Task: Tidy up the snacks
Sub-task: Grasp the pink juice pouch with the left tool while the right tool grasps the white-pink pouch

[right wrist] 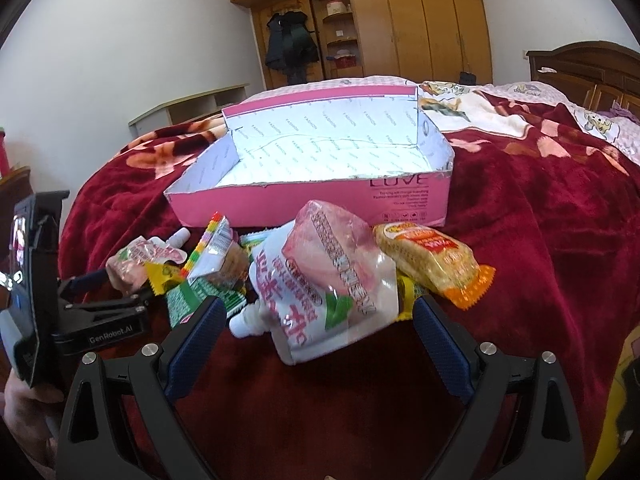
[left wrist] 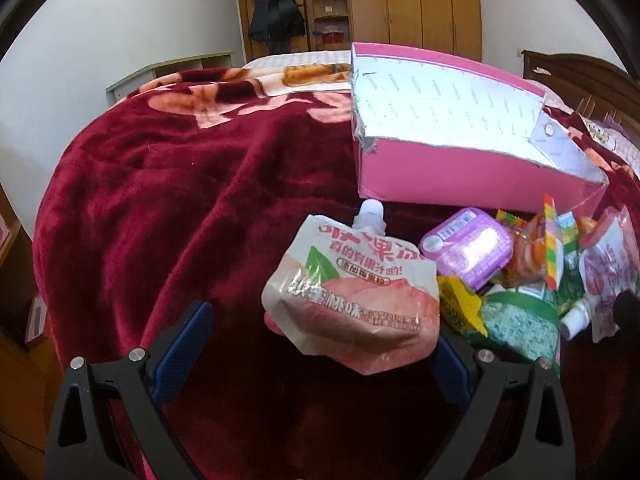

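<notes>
A pile of snacks lies on a red blanket in front of an open pink box (left wrist: 460, 172) (right wrist: 320, 200). In the left wrist view a peach jelly pouch (left wrist: 352, 292) lies just ahead of my open left gripper (left wrist: 320, 336), near its right finger; it also shows in the right wrist view (right wrist: 132, 264). In the right wrist view a second peach jelly pouch (right wrist: 320, 288) lies between the fingers of my open right gripper (right wrist: 320, 320). An orange cracker pack (right wrist: 436, 264), a purple cup (left wrist: 468, 248) and green packets (left wrist: 520, 320) lie beside them.
The red blanket (left wrist: 180, 200) covers the bed. The left gripper's body (right wrist: 80, 312) shows at the left of the right wrist view. A wooden wardrobe (right wrist: 420, 20) and a headboard (right wrist: 592, 68) stand behind the bed.
</notes>
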`<state>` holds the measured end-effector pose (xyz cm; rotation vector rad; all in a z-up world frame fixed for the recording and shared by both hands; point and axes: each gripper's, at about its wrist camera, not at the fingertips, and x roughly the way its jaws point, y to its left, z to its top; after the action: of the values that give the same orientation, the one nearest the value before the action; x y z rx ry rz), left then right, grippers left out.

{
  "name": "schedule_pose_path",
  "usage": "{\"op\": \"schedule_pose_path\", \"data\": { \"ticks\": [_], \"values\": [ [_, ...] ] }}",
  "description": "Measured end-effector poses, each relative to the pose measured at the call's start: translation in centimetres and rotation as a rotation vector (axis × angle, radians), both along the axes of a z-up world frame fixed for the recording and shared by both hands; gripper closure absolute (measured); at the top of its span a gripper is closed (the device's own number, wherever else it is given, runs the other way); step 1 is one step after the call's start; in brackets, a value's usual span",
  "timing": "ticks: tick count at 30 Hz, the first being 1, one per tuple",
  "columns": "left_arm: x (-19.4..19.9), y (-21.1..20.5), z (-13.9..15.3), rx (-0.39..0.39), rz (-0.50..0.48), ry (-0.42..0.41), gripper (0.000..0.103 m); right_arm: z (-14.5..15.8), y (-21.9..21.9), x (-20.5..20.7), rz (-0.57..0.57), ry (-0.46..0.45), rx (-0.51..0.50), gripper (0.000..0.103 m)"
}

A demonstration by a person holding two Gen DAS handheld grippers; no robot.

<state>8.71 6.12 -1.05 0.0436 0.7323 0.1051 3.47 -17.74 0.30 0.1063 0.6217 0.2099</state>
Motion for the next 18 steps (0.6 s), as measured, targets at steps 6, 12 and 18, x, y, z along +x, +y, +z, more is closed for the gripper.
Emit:
{"op": "schedule_pose_path", "data": {
  "ticks": [6, 12, 18],
  "values": [
    [1.4, -0.2, -1.2, 0.01, -0.046, 0.045, 0.002, -1.1, 0.2, 1.4, -0.001, 0.03, 0.014, 0.007],
    [1.0, 0.2, -0.8, -0.018, -0.054, 0.028, 0.004, -1.3, 0.4, 1.4, 0.007, 0.016, 0.009, 0.011],
    [0.6, 0.4, 0.1, -0.085, -0.095, -0.016, 0.013, -1.3, 0.1, 1.4, -0.003, 0.007, 0.022, 0.021]
  ]
}}
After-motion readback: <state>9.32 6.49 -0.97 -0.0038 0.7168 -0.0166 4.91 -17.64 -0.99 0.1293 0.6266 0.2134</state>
